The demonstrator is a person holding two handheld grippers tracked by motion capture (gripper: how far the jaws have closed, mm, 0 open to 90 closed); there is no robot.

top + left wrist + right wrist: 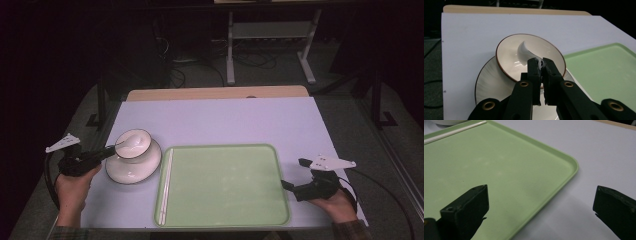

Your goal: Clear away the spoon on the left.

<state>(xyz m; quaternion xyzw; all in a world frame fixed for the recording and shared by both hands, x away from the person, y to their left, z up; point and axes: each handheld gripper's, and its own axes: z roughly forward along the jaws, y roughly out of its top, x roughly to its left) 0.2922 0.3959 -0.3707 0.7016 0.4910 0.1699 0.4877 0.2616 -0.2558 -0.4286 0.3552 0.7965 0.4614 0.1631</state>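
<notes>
Lilac-white table (pixel 225 120) in dark room; left claw (pixel 540 65) grips spoon (pixel 525 51) w/ bowl (pixel 506 56), right claw (pixel 541 205) wide.

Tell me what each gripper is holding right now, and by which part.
The left gripper is shut on the handle end of the white spoon lying in the bowl. The right gripper is open, holding nothing.

High view looks down over the table (pixel 215 117); both gripper views sit close, sharing the green tray (pixel 499 170), perhaps its 2 opposite sides.
</notes>
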